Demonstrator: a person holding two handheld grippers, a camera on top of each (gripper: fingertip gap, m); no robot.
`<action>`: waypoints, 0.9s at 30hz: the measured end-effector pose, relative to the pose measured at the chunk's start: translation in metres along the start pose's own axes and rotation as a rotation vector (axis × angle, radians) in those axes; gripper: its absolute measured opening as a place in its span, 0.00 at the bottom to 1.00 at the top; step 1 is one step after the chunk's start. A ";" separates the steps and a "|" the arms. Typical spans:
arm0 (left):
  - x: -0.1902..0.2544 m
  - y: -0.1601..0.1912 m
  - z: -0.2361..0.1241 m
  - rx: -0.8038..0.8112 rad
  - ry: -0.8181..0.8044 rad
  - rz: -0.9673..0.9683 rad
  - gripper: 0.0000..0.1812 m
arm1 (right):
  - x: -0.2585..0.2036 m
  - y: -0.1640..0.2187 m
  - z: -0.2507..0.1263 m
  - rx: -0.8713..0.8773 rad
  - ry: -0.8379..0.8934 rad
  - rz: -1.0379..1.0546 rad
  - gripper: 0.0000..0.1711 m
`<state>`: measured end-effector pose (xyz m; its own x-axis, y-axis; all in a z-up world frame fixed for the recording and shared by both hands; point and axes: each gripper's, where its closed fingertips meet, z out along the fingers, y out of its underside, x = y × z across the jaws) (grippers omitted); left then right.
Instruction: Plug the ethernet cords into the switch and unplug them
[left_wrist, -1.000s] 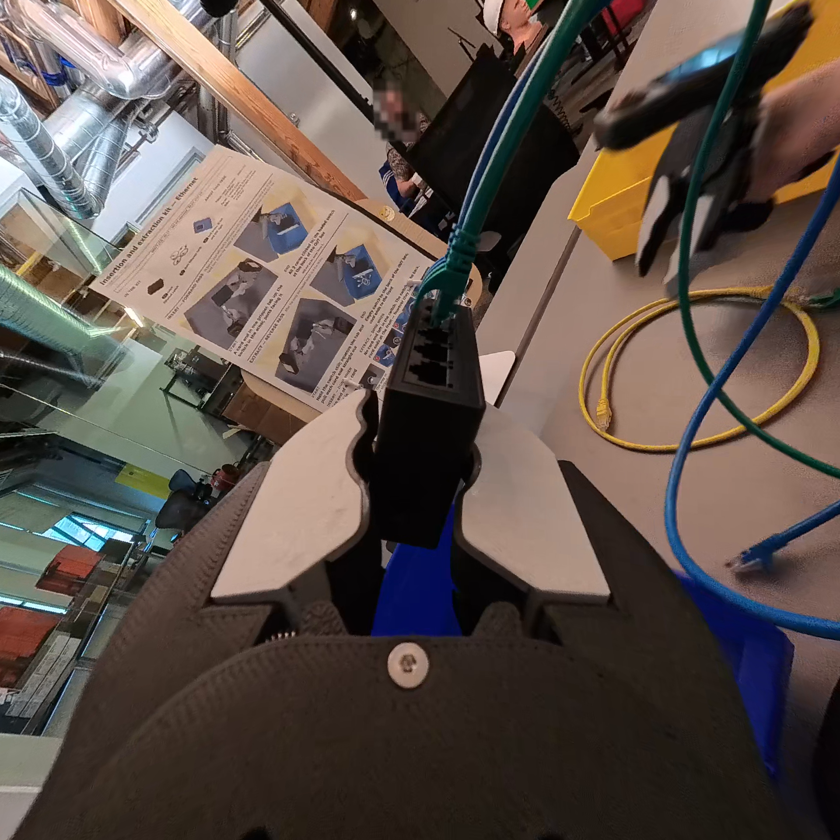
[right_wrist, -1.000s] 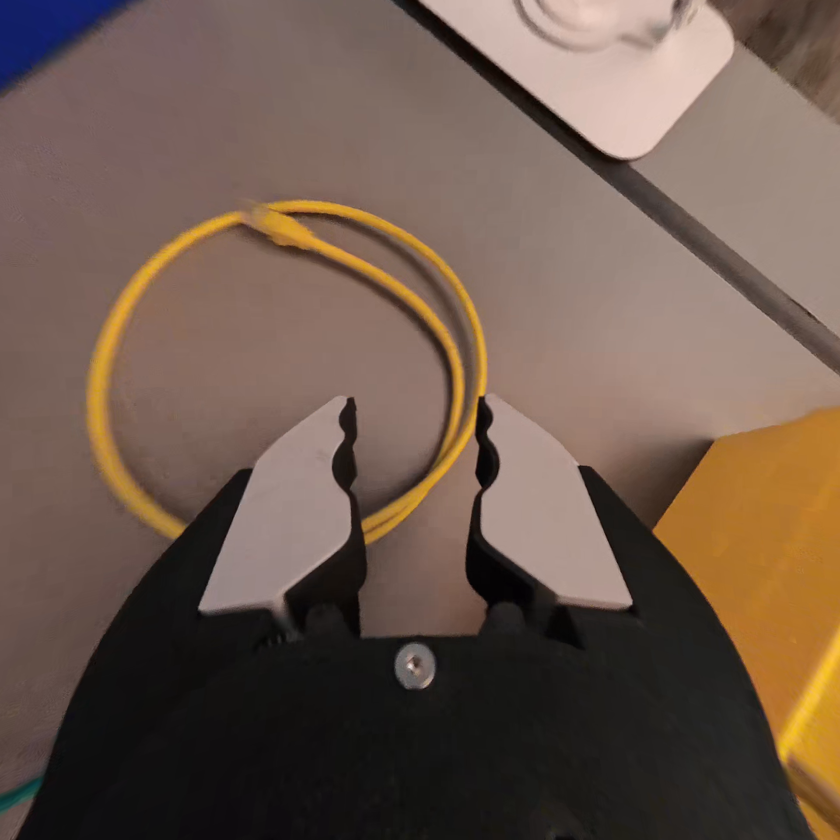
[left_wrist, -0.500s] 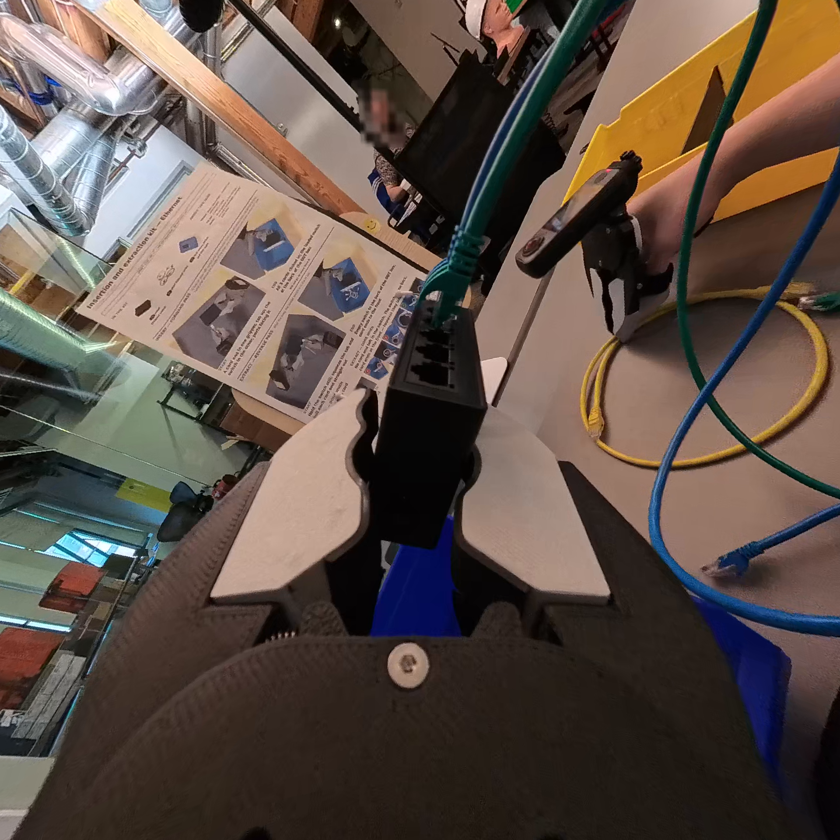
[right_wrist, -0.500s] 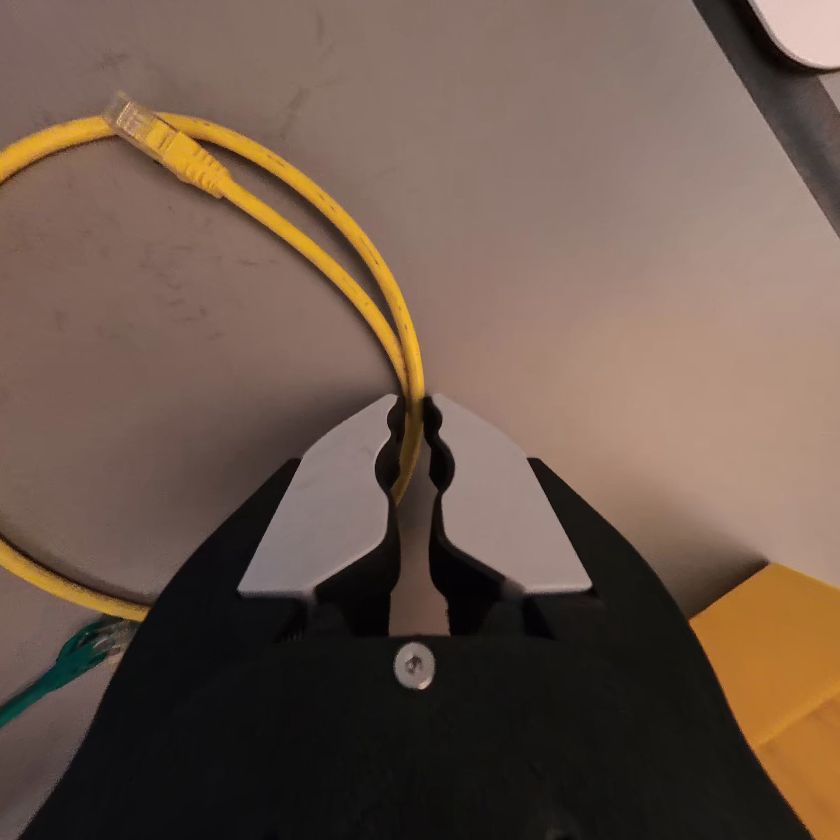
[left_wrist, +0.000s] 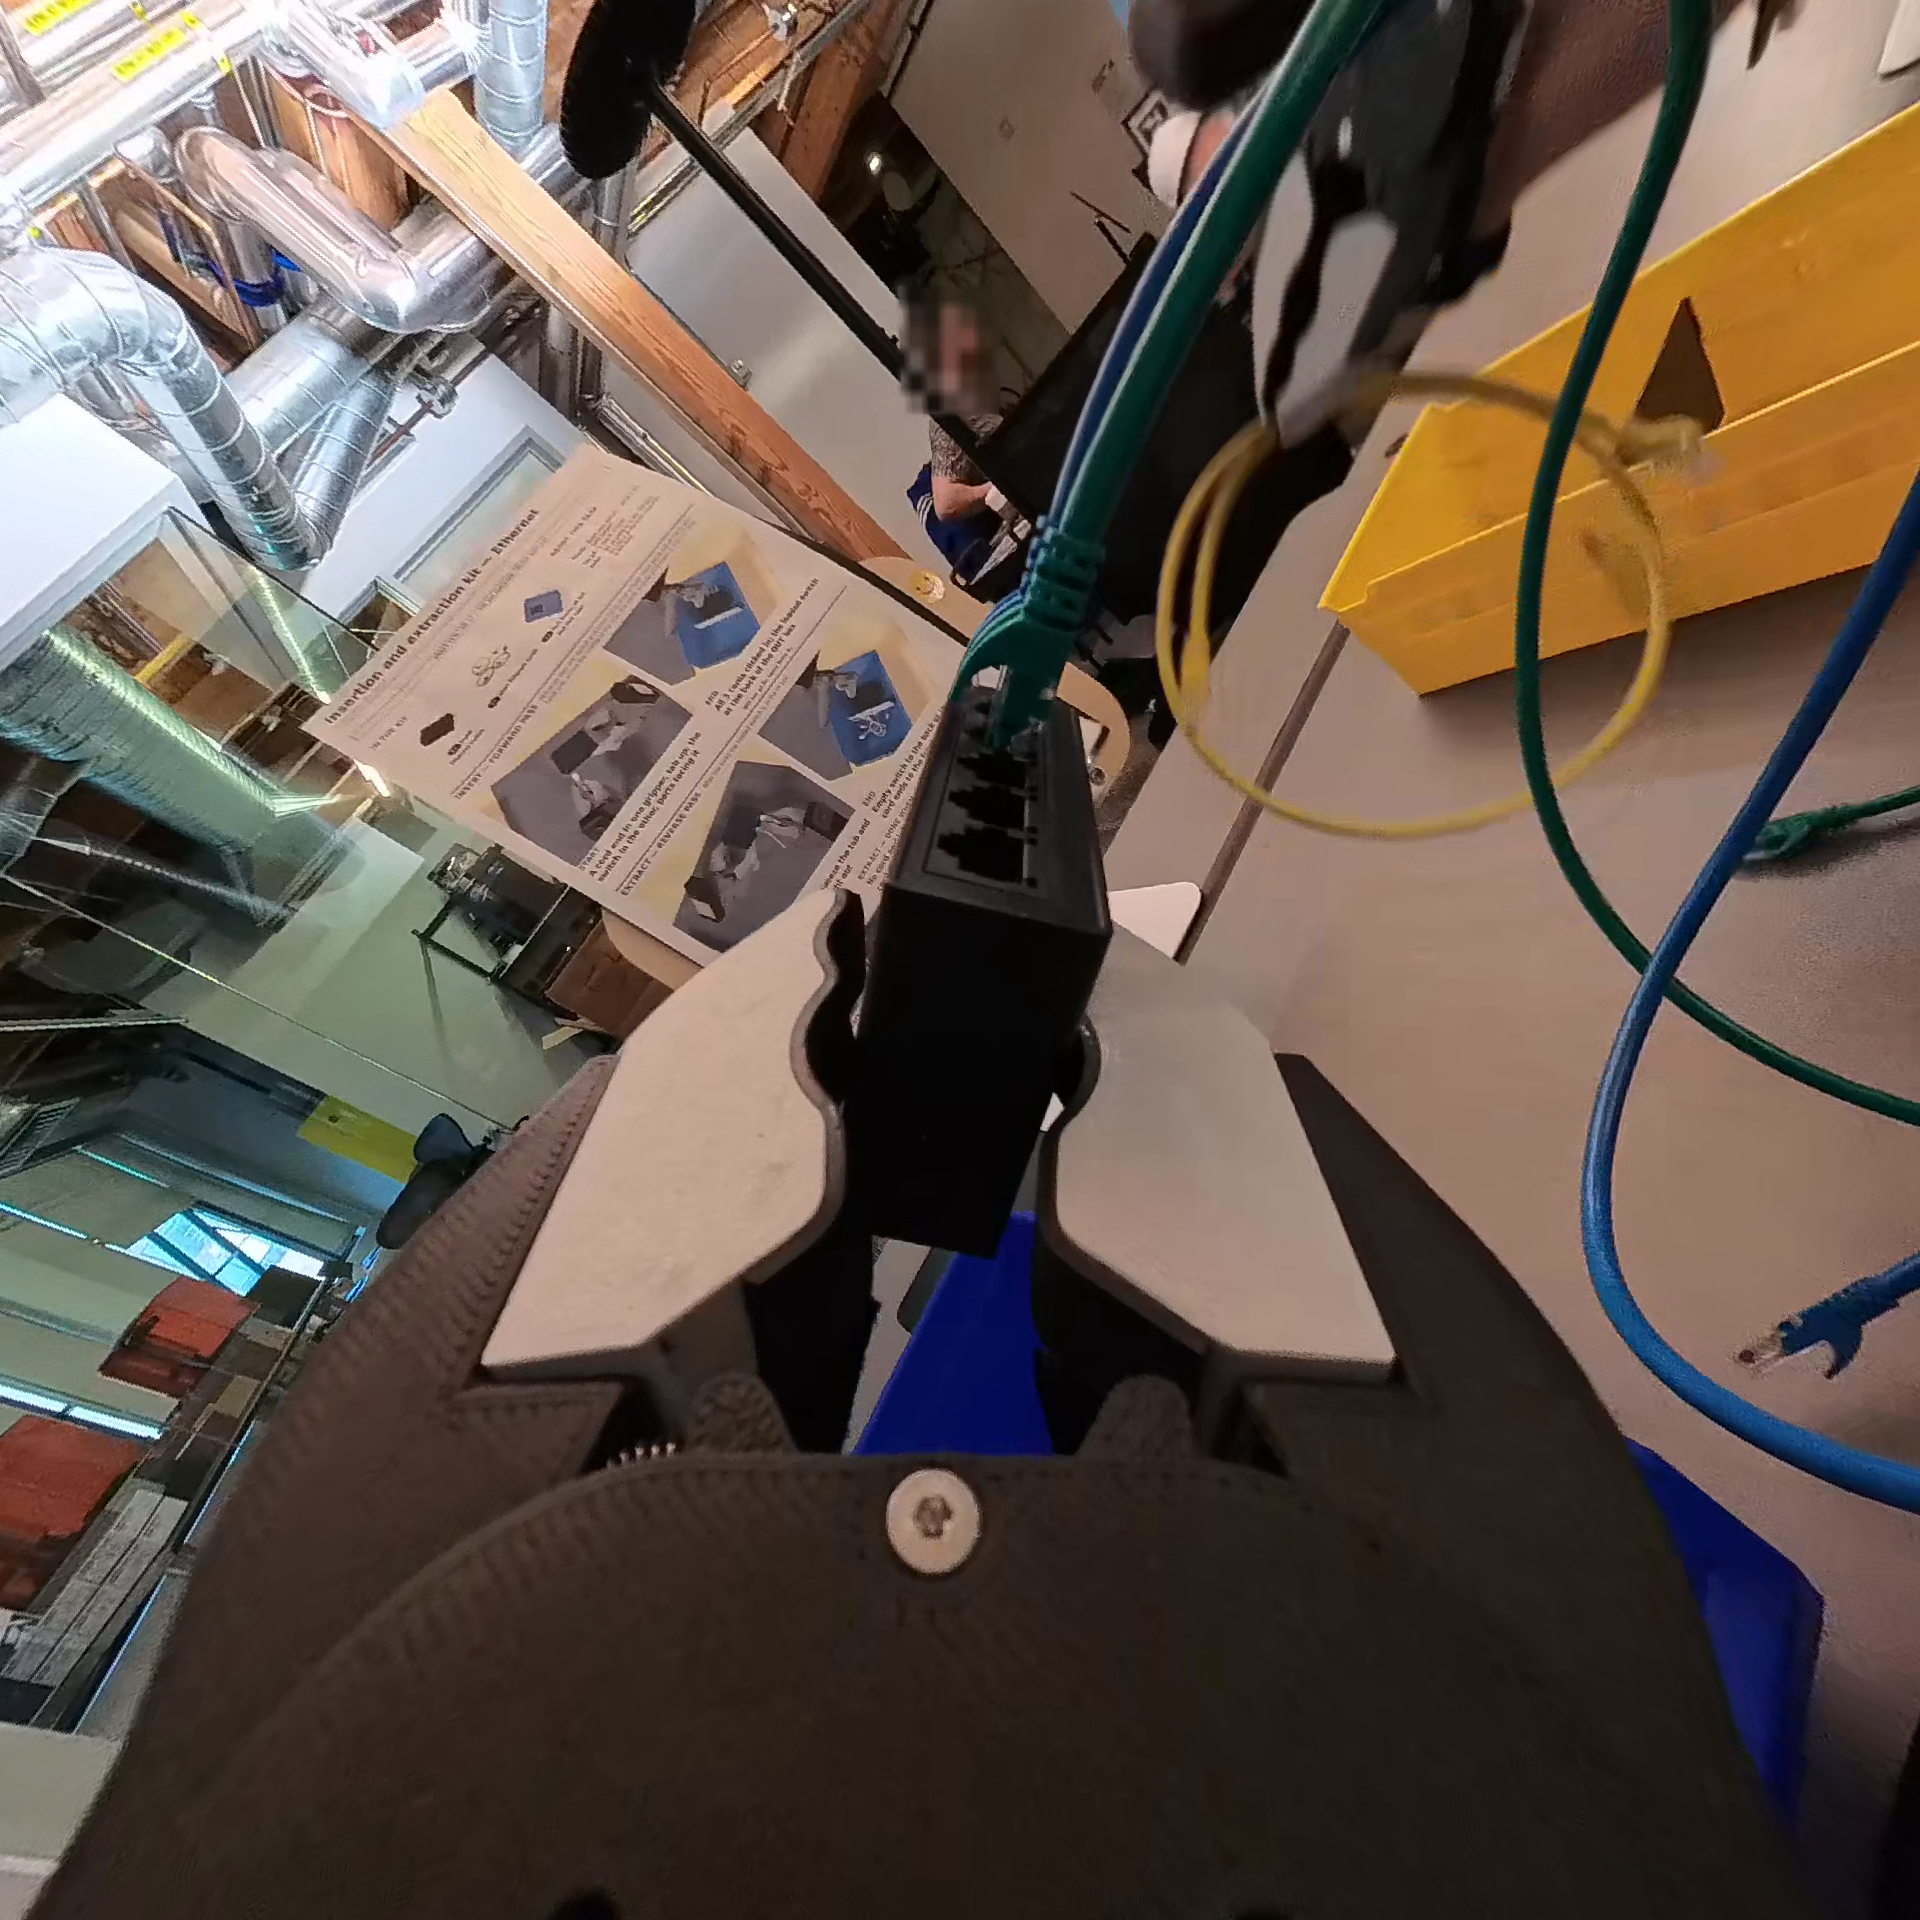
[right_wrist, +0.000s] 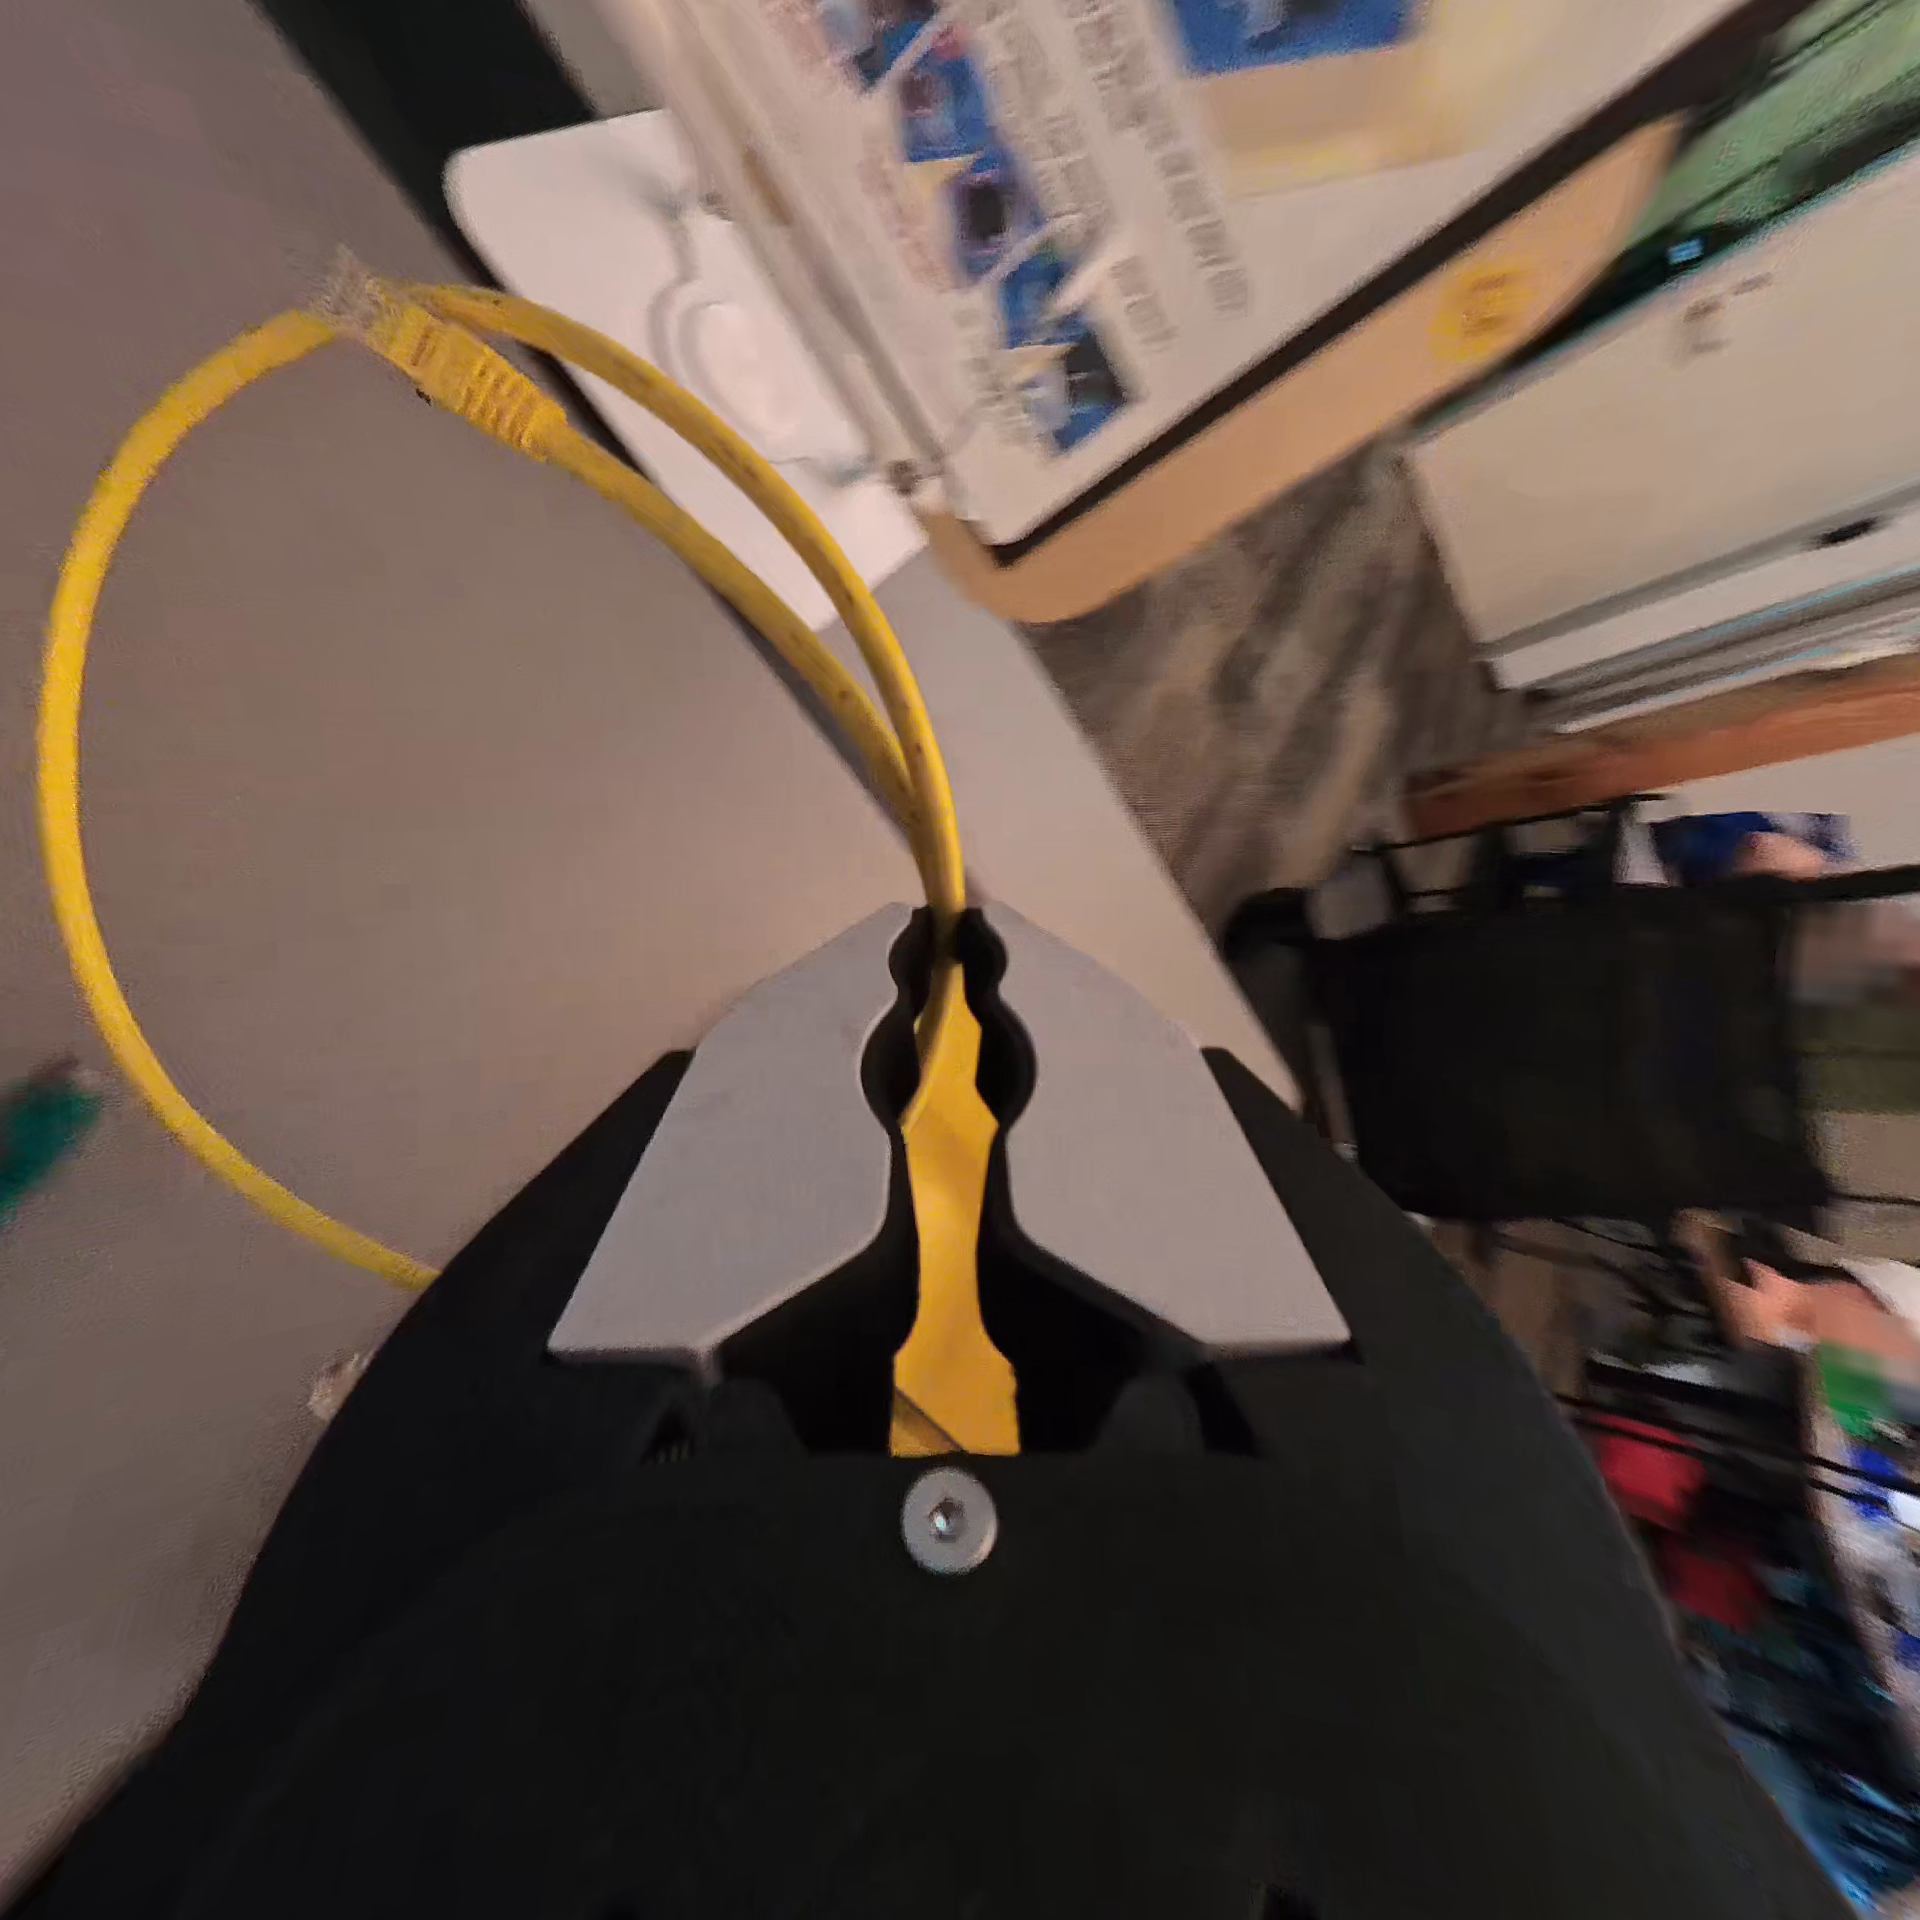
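Left hand-held gripper (left_wrist: 966, 1049) clamps black switch (left_wrist: 982, 997) | right hand-held gripper (right_wrist: 940, 925) pinches looped yellow cord (right_wrist: 73, 769)

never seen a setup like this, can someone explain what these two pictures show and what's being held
No robot here: a person holds a two-fingered grasping tool in each hand, each carrying a camera looking along its fingers.

In the left tool's picture, the left gripper clamps a black switch, with a green cord and a blue cord running to its far ports. The grey table has a yellow bin and loose cord ends.

In the right tool's picture, the right gripper is shut on a looped yellow cord, lifted off the table.
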<state>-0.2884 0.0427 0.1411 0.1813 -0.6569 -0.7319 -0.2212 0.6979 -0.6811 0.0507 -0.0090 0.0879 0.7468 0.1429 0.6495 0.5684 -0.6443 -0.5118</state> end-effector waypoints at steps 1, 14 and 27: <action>0.000 -0.001 0.000 0.004 0.000 0.001 0.18 | 0.018 0.001 -0.017 0.006 0.052 -0.021 0.04; 0.016 -0.016 0.010 0.018 0.043 0.043 0.18 | 0.088 0.171 -0.058 -0.012 0.202 -0.279 0.04; 0.027 -0.012 0.026 -0.025 0.072 0.066 0.18 | 0.032 0.242 0.012 -0.132 0.016 -0.276 0.05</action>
<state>-0.2561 0.0235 0.1291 0.0965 -0.6291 -0.7713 -0.2545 0.7335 -0.6302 0.2161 -0.1513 -0.0220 0.5646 0.3145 0.7631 0.6981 -0.6752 -0.2381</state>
